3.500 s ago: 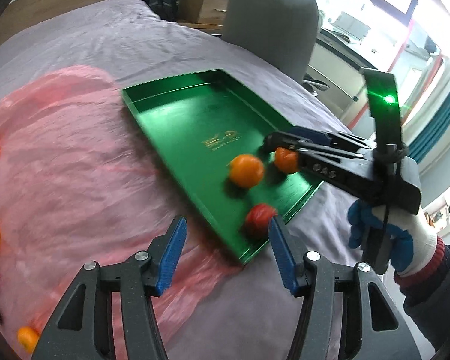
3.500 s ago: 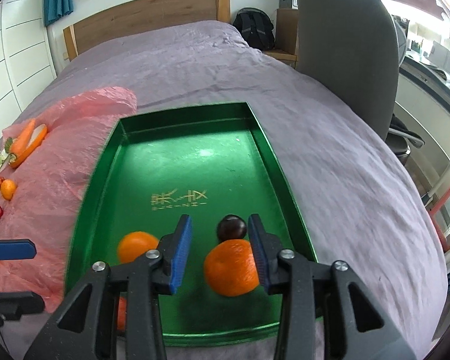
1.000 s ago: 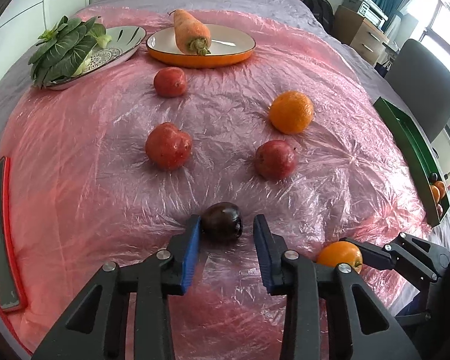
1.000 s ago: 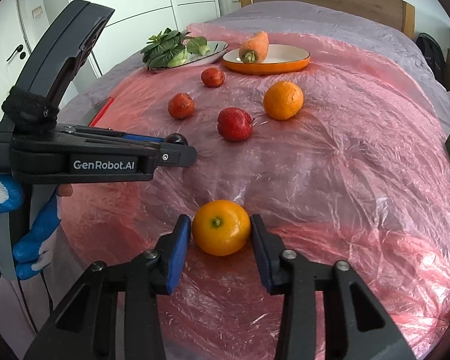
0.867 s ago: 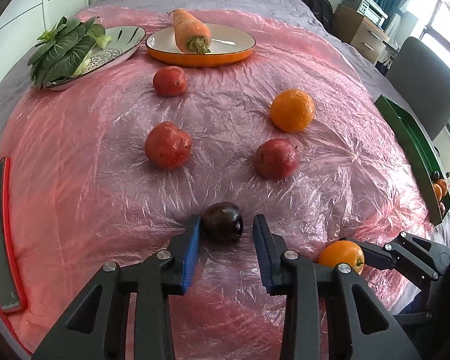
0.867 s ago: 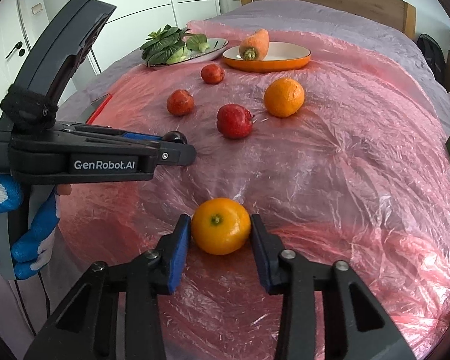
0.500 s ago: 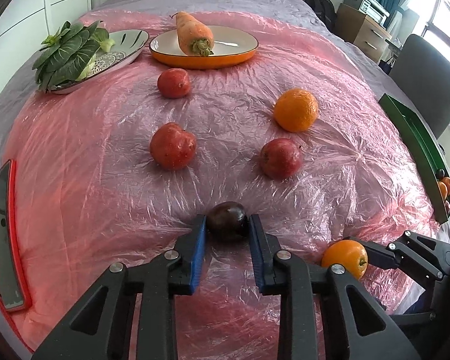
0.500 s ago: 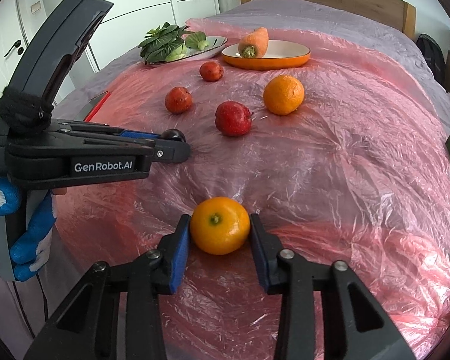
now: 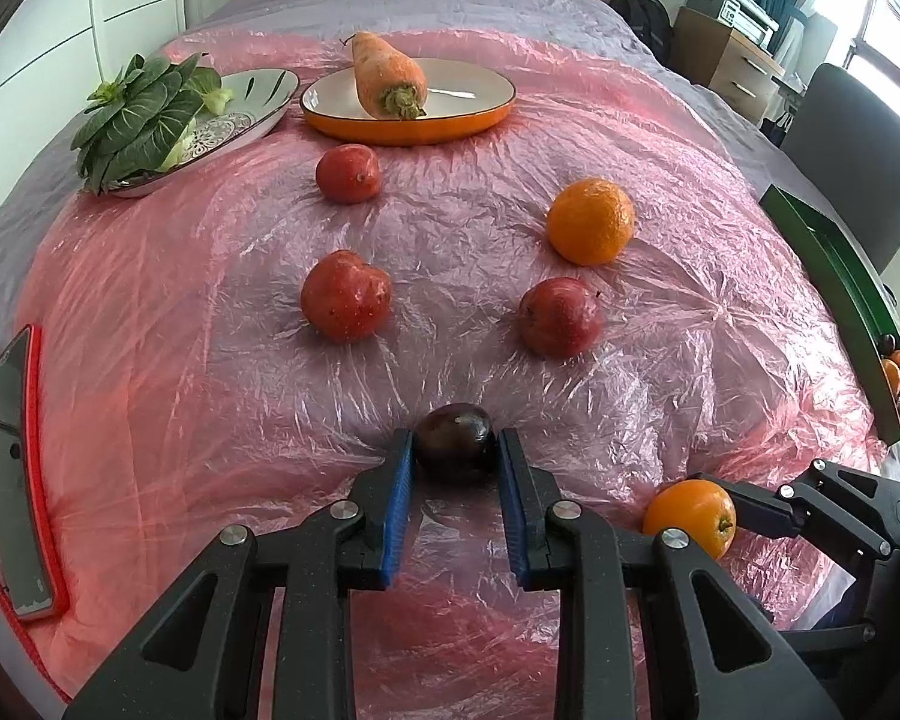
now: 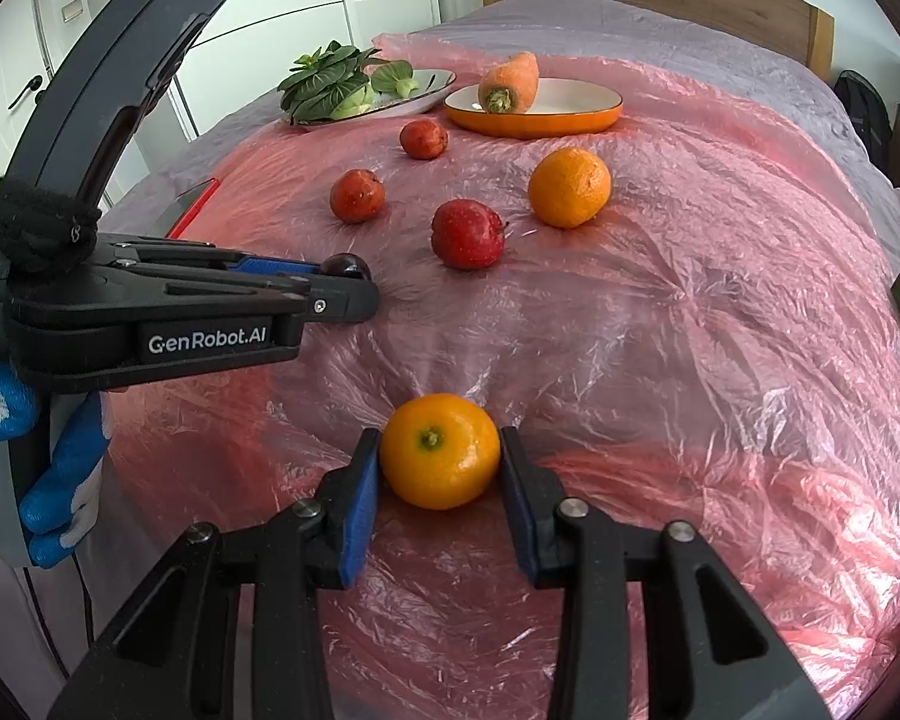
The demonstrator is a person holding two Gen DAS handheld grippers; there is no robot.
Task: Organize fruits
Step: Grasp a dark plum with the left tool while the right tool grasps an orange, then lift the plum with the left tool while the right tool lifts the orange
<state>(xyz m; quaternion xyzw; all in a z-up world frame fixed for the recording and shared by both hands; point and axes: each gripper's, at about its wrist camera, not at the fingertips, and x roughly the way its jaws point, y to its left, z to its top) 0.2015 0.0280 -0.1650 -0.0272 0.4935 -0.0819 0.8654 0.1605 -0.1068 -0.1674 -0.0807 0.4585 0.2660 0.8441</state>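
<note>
your left gripper (image 9: 455, 450) is pinching the dark plum (image 9: 453, 435) on the pink plastic sheet (image 9: 210, 324), your right gripper (image 10: 440, 461) is squeezing the small orange (image 10: 439, 450); the green tray (image 9: 840, 306) is lying off to your right.

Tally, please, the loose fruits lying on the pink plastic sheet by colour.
Orange: 2, an orange and a small orange between the right gripper fingers.
Red: 3.
Dark: 1 plum in the left gripper.
Total: 6.

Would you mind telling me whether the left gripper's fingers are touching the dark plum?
Touching. In the left wrist view, both blue pads of the left gripper press against the sides of the dark plum, with no gap visible.
</note>
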